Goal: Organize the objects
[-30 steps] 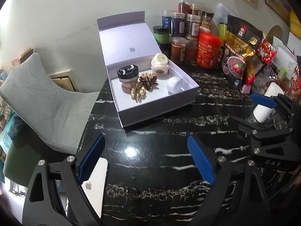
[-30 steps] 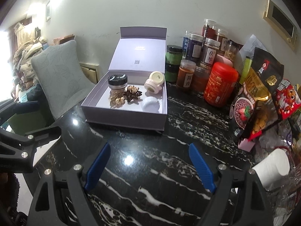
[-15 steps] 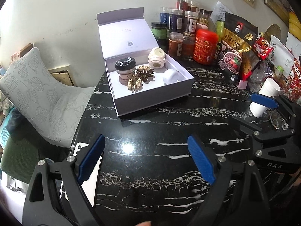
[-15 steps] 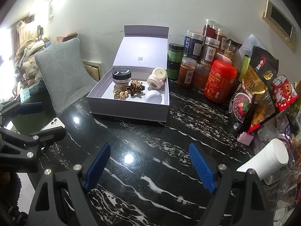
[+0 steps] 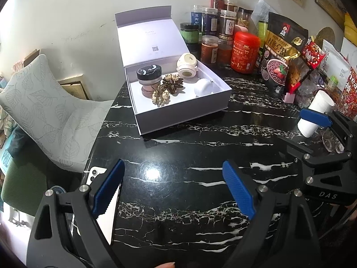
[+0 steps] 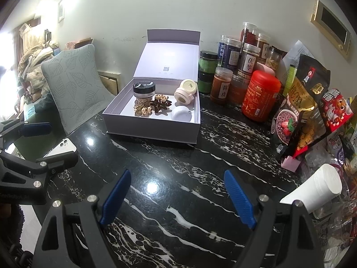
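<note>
An open lavender box (image 5: 185, 118) (image 6: 151, 127) stands on the black marble table, lid upright. Inside are a black-lidded jar (image 5: 149, 76) (image 6: 144, 89), a cream jar on its side (image 5: 187, 65) (image 6: 186, 90), a white round case (image 5: 203, 86) (image 6: 181, 114), a gold hair clip (image 5: 159, 96) (image 6: 142, 109) and a dark brown clip (image 5: 173, 81) (image 6: 161, 105). My left gripper (image 5: 173, 187) is open and empty, well short of the box. My right gripper (image 6: 178, 197) is open and empty, also short of it.
Several jars and a red canister (image 6: 260, 96) line the wall right of the box, with snack bags (image 6: 299, 102) beside them. A white paper cup (image 6: 316, 189) lies at the right. A white phone (image 6: 61, 148) lies at the table's left edge by a grey chair (image 6: 71, 84).
Both grippers have pulled back from the box, which now looks smaller and farther. Both stay open and empty.
</note>
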Demonstrator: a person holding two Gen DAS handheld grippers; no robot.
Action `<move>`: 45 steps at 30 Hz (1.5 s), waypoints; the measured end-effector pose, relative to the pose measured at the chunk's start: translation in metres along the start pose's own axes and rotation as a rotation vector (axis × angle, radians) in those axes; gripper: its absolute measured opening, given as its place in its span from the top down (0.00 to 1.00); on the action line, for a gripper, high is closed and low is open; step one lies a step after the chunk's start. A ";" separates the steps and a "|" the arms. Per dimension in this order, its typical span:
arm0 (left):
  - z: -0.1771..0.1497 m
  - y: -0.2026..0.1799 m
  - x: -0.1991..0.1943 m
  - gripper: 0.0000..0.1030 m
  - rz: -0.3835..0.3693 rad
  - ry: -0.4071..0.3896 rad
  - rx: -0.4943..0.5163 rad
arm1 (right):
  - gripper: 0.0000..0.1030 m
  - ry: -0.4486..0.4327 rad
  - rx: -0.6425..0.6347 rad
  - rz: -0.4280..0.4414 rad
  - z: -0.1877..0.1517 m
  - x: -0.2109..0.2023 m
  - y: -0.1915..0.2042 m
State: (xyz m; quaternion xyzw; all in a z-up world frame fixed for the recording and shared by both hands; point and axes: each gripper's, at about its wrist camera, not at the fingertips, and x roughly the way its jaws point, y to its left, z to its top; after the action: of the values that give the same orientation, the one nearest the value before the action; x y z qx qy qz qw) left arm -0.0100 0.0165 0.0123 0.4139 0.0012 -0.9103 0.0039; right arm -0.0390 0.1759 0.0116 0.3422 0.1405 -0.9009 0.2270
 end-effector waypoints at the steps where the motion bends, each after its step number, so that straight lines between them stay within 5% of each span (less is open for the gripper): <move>1: 0.000 0.000 0.000 0.13 0.001 -0.001 0.000 | 0.16 0.001 -0.001 0.001 0.000 0.000 0.000; 45: 0.006 0.003 0.014 0.13 0.015 0.008 -0.009 | 0.16 0.029 -0.004 0.008 0.002 0.019 0.000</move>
State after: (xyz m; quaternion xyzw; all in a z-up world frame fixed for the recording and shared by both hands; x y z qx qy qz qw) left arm -0.0236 0.0136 0.0055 0.4176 0.0024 -0.9086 0.0125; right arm -0.0528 0.1688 0.0004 0.3555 0.1443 -0.8945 0.2295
